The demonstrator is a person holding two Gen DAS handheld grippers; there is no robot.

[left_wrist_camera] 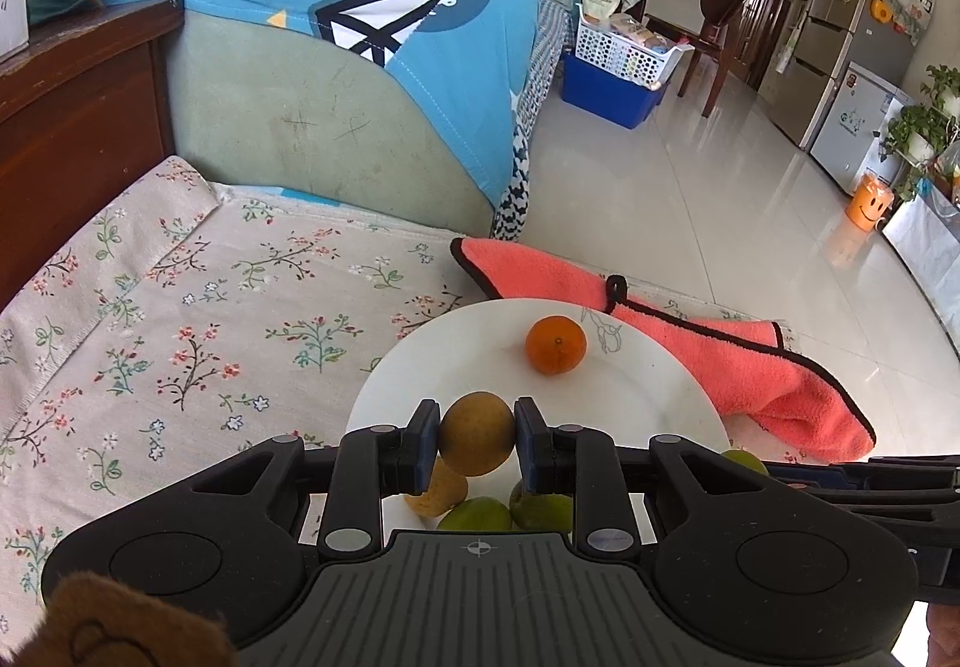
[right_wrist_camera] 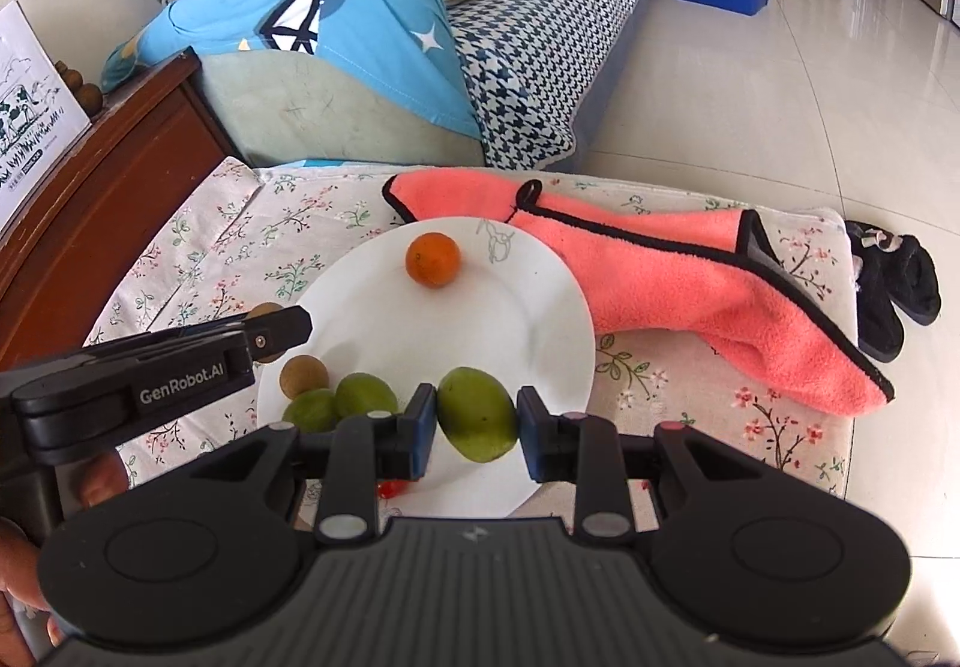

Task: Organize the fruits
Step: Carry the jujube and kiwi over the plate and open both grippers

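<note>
A white plate (left_wrist_camera: 636,397) (right_wrist_camera: 528,319) lies on a floral cloth. An orange (left_wrist_camera: 555,344) (right_wrist_camera: 432,259) sits at its far side. My left gripper (left_wrist_camera: 477,442) is shut on a brown-yellow round fruit (left_wrist_camera: 477,433) above the plate's near edge. Below it lie another brown fruit (left_wrist_camera: 441,490) (right_wrist_camera: 304,376) and two green fruits (left_wrist_camera: 540,508) (right_wrist_camera: 366,396). My right gripper (right_wrist_camera: 477,424) is shut on a green fruit (right_wrist_camera: 477,421) above the plate's near side. The left gripper's fingers (right_wrist_camera: 270,334) show at the plate's left edge in the right wrist view.
A pink towel (left_wrist_camera: 720,361) (right_wrist_camera: 690,271) lies behind and right of the plate. A green sofa with a blue cushion (left_wrist_camera: 336,19) stands behind. A wooden cabinet (left_wrist_camera: 66,115) is at the left. Black slippers (right_wrist_camera: 894,289) lie on the tiled floor at the right.
</note>
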